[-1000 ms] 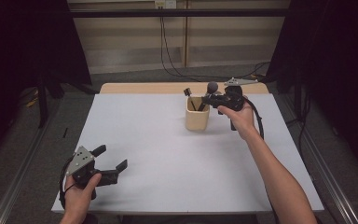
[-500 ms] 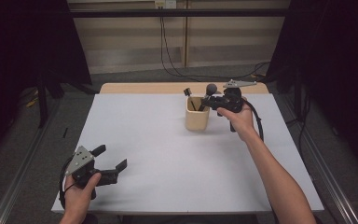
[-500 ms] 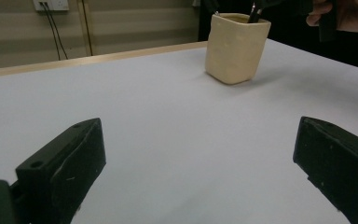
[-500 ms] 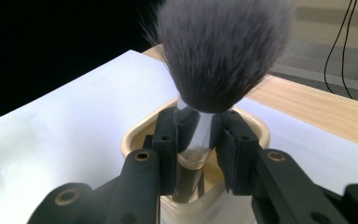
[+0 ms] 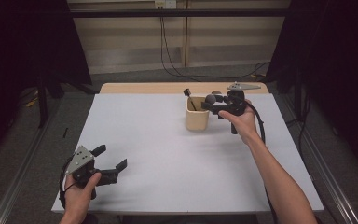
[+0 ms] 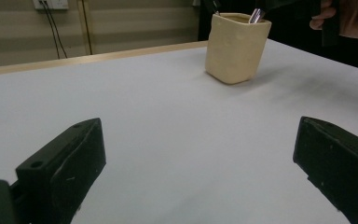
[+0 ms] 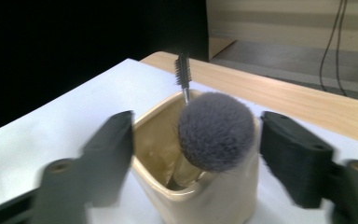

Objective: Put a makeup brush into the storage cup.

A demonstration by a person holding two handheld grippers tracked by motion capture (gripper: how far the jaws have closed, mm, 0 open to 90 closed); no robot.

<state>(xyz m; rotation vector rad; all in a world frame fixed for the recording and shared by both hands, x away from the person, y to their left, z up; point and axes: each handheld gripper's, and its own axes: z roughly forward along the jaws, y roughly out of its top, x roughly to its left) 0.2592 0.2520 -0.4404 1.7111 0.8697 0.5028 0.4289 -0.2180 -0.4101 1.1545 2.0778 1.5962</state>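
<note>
Item: powder brush (image 7: 216, 130), round grey head, standing handle-down in the cream cup (image 5: 197, 120) near the far edge of the white table (image 5: 168, 154), toward its right side. Beside it in the same cup: a thin spoolie wand (image 7: 182, 70), bristles up, leaning toward the far rim. Status, as I judge it: the brush is delivered into the cup, so the placing is done; what is left is to draw my right gripper (image 7: 196, 154) back from the cup. Right gripper: jaws have just been opening, now released, one either side of the brush head with a gap on both sides, pads pressing on nothing (the nearer jaw is blurred). The brush head sits directly between and just ahead of those jaws, at about their height, above the cup's mouth. Left gripper (image 5: 107, 163): held in my left hand low over the near left corner, jaws spread wide, nothing between them, well apart from the cup.
</note>
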